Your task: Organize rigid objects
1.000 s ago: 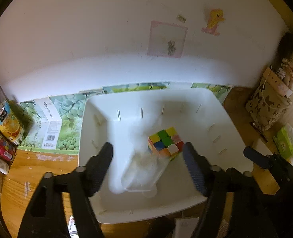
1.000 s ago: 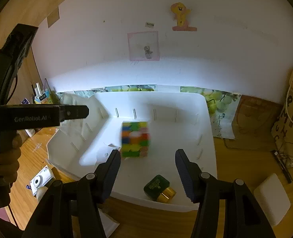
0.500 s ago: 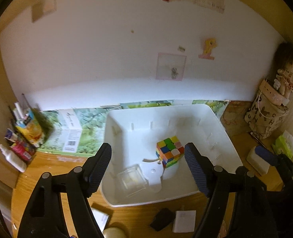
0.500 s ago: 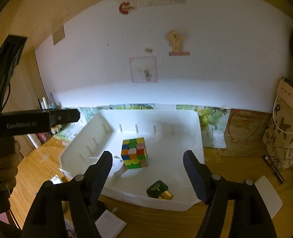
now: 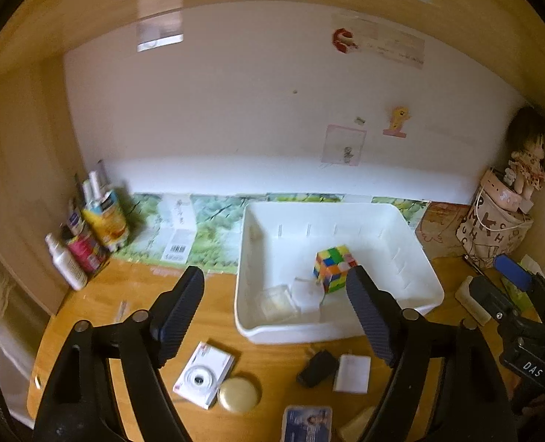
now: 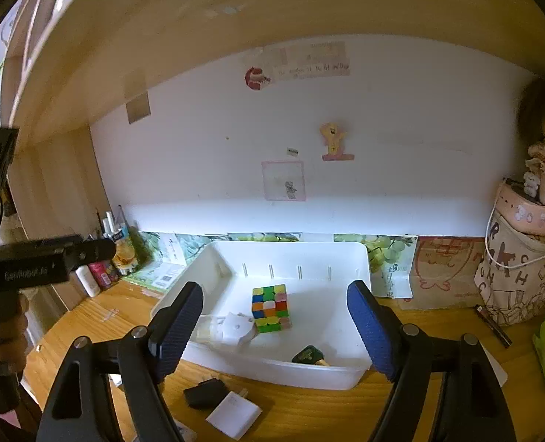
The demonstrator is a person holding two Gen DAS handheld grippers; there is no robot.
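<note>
You had both grippers' jaws apart w/ nothing held: left gripper [image 5: 276, 311], right gripper [image 6: 274, 326]. Left's body read "GenRobot.AI"; cube [image 6: 270, 307] sat in bin [image 6: 360, 258].

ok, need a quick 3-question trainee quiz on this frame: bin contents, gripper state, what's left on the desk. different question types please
1. True or false: the puzzle cube lies inside the white bin.
2. Multiple choice: how do the left gripper and right gripper stand?
A. both open, holding nothing
B. left shut on the cube
C. right shut on the charger
3. Fill in: on the wooden desk in front of the bin, the white device with a round lens is a ____.

Key
1. True. It sits on the bin floor, near a clear box and a green and gold item.
2. A.
3. camera. It lies beside a round gold tin.
</note>
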